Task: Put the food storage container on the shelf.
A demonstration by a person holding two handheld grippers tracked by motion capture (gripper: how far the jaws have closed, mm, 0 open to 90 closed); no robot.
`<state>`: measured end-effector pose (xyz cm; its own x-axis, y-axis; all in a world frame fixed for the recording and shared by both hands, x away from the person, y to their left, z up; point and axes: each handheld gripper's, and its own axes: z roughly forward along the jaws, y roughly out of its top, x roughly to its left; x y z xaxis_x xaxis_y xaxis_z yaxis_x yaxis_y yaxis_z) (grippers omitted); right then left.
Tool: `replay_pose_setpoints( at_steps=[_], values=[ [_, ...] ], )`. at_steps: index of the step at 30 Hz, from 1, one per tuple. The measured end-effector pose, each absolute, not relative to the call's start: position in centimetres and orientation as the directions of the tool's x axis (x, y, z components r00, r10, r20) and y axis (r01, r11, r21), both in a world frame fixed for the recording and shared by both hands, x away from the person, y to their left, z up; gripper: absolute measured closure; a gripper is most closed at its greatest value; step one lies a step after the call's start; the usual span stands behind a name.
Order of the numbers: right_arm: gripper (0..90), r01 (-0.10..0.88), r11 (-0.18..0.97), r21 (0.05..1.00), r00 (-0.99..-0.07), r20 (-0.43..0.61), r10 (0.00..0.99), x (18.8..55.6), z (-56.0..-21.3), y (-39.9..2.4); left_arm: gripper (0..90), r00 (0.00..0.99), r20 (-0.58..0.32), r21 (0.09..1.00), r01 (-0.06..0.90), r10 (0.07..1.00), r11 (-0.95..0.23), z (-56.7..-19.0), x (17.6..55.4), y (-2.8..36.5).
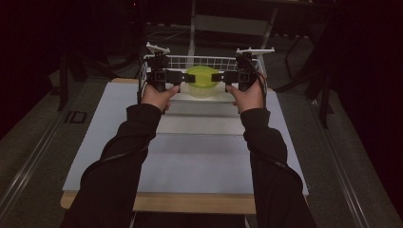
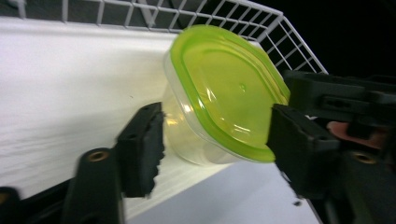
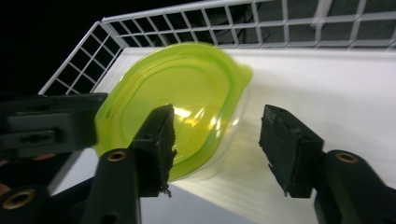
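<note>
A clear plastic container with a lime-green lid (image 1: 201,80) sits on the white floor of a wire basket (image 1: 199,58) at the far end of the table. My left gripper (image 1: 182,76) comes at it from the left and my right gripper (image 1: 217,76) from the right, fingertips facing each other. In the left gripper view the container (image 2: 224,88) lies between my open jaws (image 2: 219,149), tilted in the picture. In the right gripper view the container (image 3: 187,88) is beside the left pad (image 3: 156,144), and the right pad (image 3: 285,144) stands apart from it; this gripper (image 3: 215,149) is open.
The basket's white wire walls (image 2: 261,23) rise behind and beside the container (image 3: 196,18). A long pale board (image 1: 199,156) covers the table between the basket and the near wooden edge. Dark floor and black stands surround the table.
</note>
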<state>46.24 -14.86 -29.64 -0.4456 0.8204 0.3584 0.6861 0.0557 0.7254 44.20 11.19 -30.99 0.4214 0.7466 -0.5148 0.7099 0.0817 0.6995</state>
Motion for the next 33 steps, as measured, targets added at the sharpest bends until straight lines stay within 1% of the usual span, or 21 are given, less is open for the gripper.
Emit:
replay_pose_setpoints(
  at_steps=[2,3,4,6,8,9,11,13,15,16,19,22,23,25,26,28,30,33],
  values=[
    [44.5,0.663,0.063,0.746,-0.456,0.335,0.825,45.8,-29.2,-15.1,32.3,0.451,-0.528,0.707,0.702,0.720,0.079,-30.9,43.9,11.6],
    [44.4,0.656,0.072,0.752,-0.464,0.326,0.824,45.6,-29.0,-15.1,31.8,0.464,-0.521,0.714,0.697,0.716,0.068,-30.9,43.7,11.7],
    [44.1,0.650,0.079,0.755,-0.470,0.319,0.823,45.3,-28.9,-15.2,29.4,0.480,-0.517,0.722,0.689,0.709,0.060,-30.9,43.4,11.9],
    [44.3,0.643,0.093,0.760,-0.484,0.309,0.819,44.7,-28.9,-15.2,27.6,0.516,-0.480,0.750,0.661,0.710,0.026,-31.0,42.7,12.1],
    [47.4,0.618,0.097,0.780,-0.498,0.293,0.816,43.7,-28.7,-15.3,21.5,0.546,-0.425,0.787,0.617,0.722,-0.003,-31.3,41.7,12.1],
    [47.4,0.613,0.102,0.784,-0.508,0.291,0.811,43.3,-28.8,-15.3,17.9,0.558,-0.408,0.798,0.602,0.723,-0.014,-31.5,41.3,12.1],
    [49.8,0.612,0.128,0.781,-0.526,0.281,0.802,42.6,-29.1,-15.1,14.6,0.578,-0.365,0.821,0.570,0.730,-0.040,-32.0,40.4,12.0],
    [50.5,0.606,0.144,0.782,-0.541,0.272,0.796,41.9,-29.5,-14.9,11.7,0.584,-0.355,0.831,0.555,0.730,-0.040,-32.7,39.6,12.0],
    [51.8,0.609,0.151,0.778,-0.553,0.281,0.785,41.3,-30.1,-14.6,3.5,0.607,-0.337,0.848,0.528,0.720,-0.048,-33.5,38.8,12.0],
    [53.4,0.608,0.152,0.779,-0.560,0.286,0.778,41.1,-30.5,-14.5,2.4,0.616,-0.320,0.853,0.519,0.720,-0.065,-33.8,38.4,11.9],
    [57.9,0.608,0.172,0.775,-0.575,0.280,0.769,40.6,-31.6,-14.1,2.4,0.640,-0.262,0.875,0.473,0.723,-0.101,-34.9,37.2,11.8],
    [62.5,0.618,0.174,0.767,-0.582,0.296,0.758,40.4,-32.6,-13.7,2.4,0.653,-0.251,0.878,0.465,0.714,-0.116,-35.9,36.3,11.8],
    [65.6,0.621,0.177,0.764,-0.583,0.298,0.756,40.4,-33.0,-13.6,2.4,0.655,-0.254,0.879,0.463,0.711,-0.113,-36.3,36.0,11.9],
    [75.6,0.628,0.178,0.758,-0.581,0.304,0.755,40.5,-33.6,-13.4,2.4,0.651,-0.250,0.880,0.461,0.716,-0.112,-37.0,35.4,12.0],
    [82.0,0.631,0.177,0.755,-0.579,0.306,0.755,40.6,-33.9,-13.2,2.4,0.651,-0.246,0.882,0.458,0.718,-0.113,-37.3,35.2,12.0],
    [89.6,0.634,0.180,0.752,-0.577,0.305,0.758,40.6,-34.3,-12.8,2.4,0.651,-0.231,0.887,0.446,0.724,-0.118,-38.1,34.6,12.1],
    [89.8,0.628,0.179,0.758,-0.577,0.298,0.760,40.6,-34.5,-12.3,2.4,0.649,-0.216,0.890,0.438,0.730,-0.126,-38.9,34.1,12.1],
    [89.8,0.622,0.182,0.762,-0.576,0.288,0.765,40.9,-34.6,-11.8,2.4,0.650,-0.222,0.889,0.440,0.727,-0.123,-40.1,33.6,12.1]
  ],
)
